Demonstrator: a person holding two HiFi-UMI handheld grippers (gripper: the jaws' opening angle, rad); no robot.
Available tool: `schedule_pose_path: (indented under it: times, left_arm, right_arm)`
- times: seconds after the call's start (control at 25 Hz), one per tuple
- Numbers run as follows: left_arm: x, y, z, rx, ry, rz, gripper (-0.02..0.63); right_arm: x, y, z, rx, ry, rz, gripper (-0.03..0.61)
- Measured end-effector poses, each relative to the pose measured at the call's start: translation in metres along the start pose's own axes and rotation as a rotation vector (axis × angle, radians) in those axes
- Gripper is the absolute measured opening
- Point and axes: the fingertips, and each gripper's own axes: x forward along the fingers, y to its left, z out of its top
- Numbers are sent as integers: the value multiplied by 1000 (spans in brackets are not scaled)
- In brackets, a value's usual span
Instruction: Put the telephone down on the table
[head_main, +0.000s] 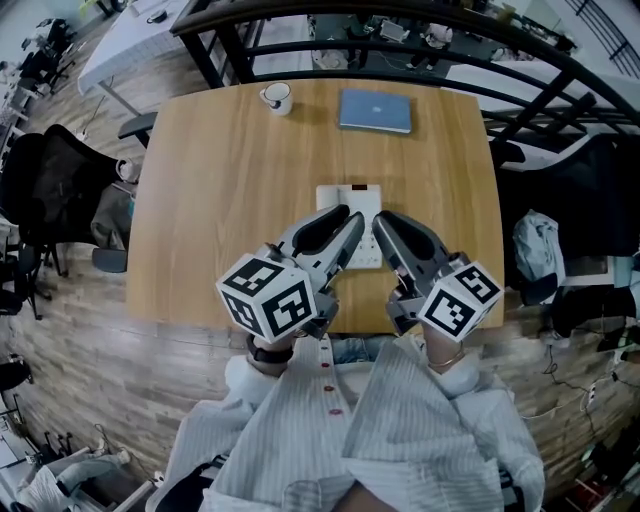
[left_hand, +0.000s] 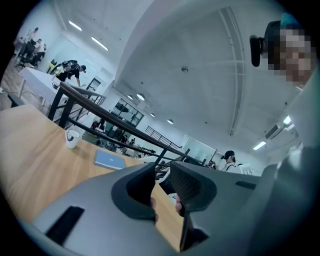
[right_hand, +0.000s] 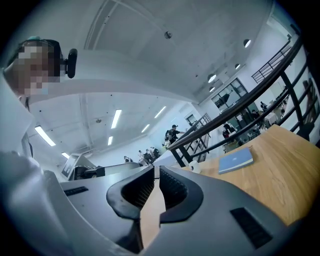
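I have both grippers raised over the table (head_main: 215, 185), side by side and pointing away from me at about level. The left gripper (head_main: 350, 220) has its jaws at a narrow gap. In the left gripper view I can see a strip of wood between the pads and nothing caught there. The right gripper (head_main: 384, 225) is all but closed. In the right gripper view the two ribbed pads stand with only a thin slit between them, and it too shows only table and grips nothing.

The telephone (head_main: 349, 194) is white and lies flat on the wood. In the head view it sits under both sets of jaw tips and runs on a little past them, with one edge also showing in the space between the two grippers. Neither pair of jaws touches it. It does not show in either gripper view, since both look out above it.

Well beyond the jaws, at the far side of the table, a blue notebook (head_main: 375, 110) lies ahead of the right jaws. A white mug (head_main: 276, 97) stands ahead of the left jaws, off to their left.
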Motion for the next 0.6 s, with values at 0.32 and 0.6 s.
schedule_pose_path:
  times: [0.32, 0.6]
  left_arm:
    - [-7, -2, -6, 75, 5, 43, 9]
    - [-8, -4, -12, 146, 21, 65, 9]
  right_arm:
    - [-5, 8, -9, -16, 22, -4, 43]
    - [-6, 9, -14, -10, 34, -13, 37]
